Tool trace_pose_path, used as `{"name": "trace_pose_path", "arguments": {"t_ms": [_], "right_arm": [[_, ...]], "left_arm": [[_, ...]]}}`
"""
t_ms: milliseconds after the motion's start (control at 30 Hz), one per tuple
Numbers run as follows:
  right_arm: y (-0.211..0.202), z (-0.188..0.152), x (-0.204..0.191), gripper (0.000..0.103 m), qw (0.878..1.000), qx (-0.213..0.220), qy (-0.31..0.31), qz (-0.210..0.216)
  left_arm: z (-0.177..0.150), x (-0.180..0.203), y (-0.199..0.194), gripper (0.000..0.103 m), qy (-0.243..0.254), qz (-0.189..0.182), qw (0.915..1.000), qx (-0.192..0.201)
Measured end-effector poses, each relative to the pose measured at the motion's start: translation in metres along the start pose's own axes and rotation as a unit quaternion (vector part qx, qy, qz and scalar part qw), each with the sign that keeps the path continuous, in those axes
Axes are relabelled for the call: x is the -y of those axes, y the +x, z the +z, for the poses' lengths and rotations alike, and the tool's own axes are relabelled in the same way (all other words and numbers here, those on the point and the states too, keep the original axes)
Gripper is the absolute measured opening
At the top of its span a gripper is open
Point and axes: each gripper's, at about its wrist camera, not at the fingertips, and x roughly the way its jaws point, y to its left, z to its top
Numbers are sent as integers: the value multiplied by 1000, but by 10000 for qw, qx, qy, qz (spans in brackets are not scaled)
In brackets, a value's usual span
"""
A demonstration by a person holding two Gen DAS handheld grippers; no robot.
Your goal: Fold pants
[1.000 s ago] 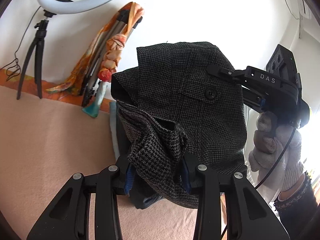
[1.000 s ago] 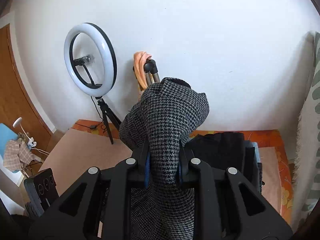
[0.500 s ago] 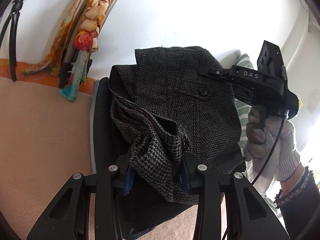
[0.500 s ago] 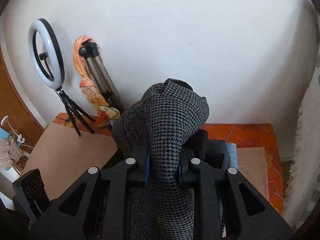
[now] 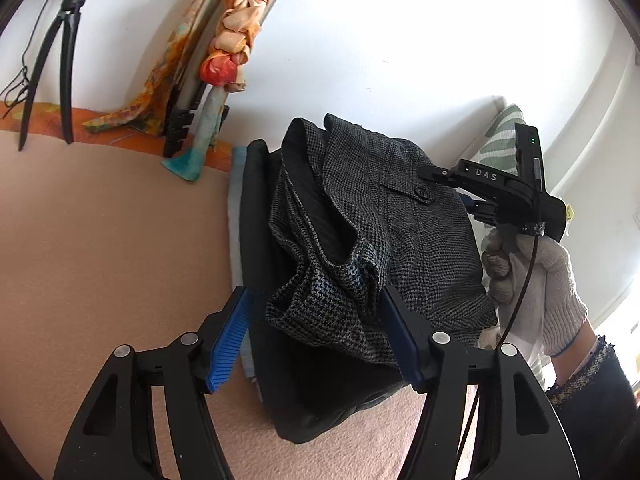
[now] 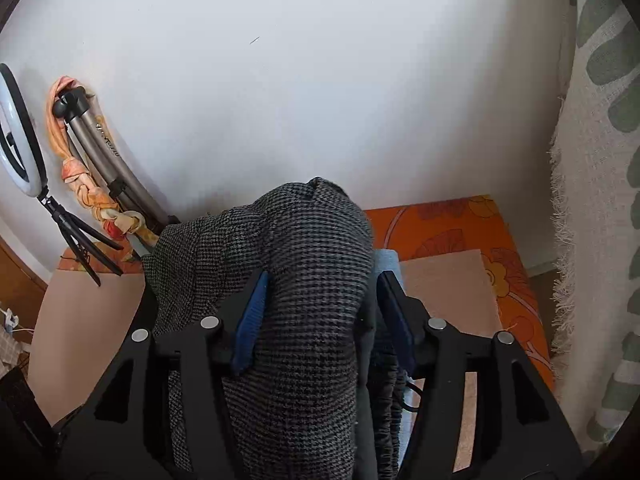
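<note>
Left wrist view: your left tongs (image 5: pixel 316 336) stand wide apart, blue pads on either side of a bunched fold of the grey houndstooth pants (image 5: pixel 384 236). The fabric lies loose between the pads; the right pad touches it, the left pad is clear of it, so nothing is clamped. The pants rest on top of a stack of dark folded clothes (image 5: pixel 264 280), button flap facing up. The stack sits on a tan pad (image 5: pixel 112 240). Your gloved right hand (image 5: pixel 532 276) holds the right tongs (image 5: pixel 448 184) at the far edge of the pants; whether they pinch cloth cannot be told from here. A knotted orange scarf (image 5: pixel 228 52) hangs on tripod legs against the white wall.

Right wrist view: your right tongs (image 6: pixel 320 312) are also spread wide. The pants (image 6: pixel 304 280) mound up between the pads; the left pad (image 6: pixel 252 316) lies against the cloth, the right pad shows a gap, so no grip. A blue garment (image 6: pixel 386 260) peeks out just past the mound. An orange floral cover (image 6: pixel 452 220) lies under the tan pad (image 6: pixel 444 284). A ring light (image 6: pixel 16 128) on a stand is at far left, beside the scarf-wrapped tripod (image 6: pixel 100 148). A leaf-print curtain (image 6: pixel 600 200) hangs at right.
</note>
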Motion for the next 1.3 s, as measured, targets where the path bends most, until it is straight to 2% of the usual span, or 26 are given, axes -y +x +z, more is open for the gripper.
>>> {"name": "trace_pose_path", "arguments": {"t_ms": [167, 433, 600, 833, 1133, 1300], "right_arm": [[-29, -4, 3, 65, 9992, 116, 187, -327], [-81, -29, -14, 77, 9977, 231, 300, -568], [-108, -53, -48, 78, 9964, 332, 150, -764], [-152, -89, -93, 86, 9937, 583, 39, -953], [-201, -139, -142, 98, 9864, 1026, 80, -1280], [-214, -170, -165, 101, 9836, 1228, 95, -1317]], "left_arm": [[2, -4, -11, 65, 199, 186, 9996, -22], [0, 1, -56, 65, 489, 105, 9987, 71], [-1, 12, -88, 65, 883, 24, 9958, 235], [-5, 22, -131, 65, 1364, 2, 9899, 372], [-17, 20, -180, 81, 1837, 97, 9817, 487], [-25, 18, -200, 82, 2173, 271, 9741, 558]]}}
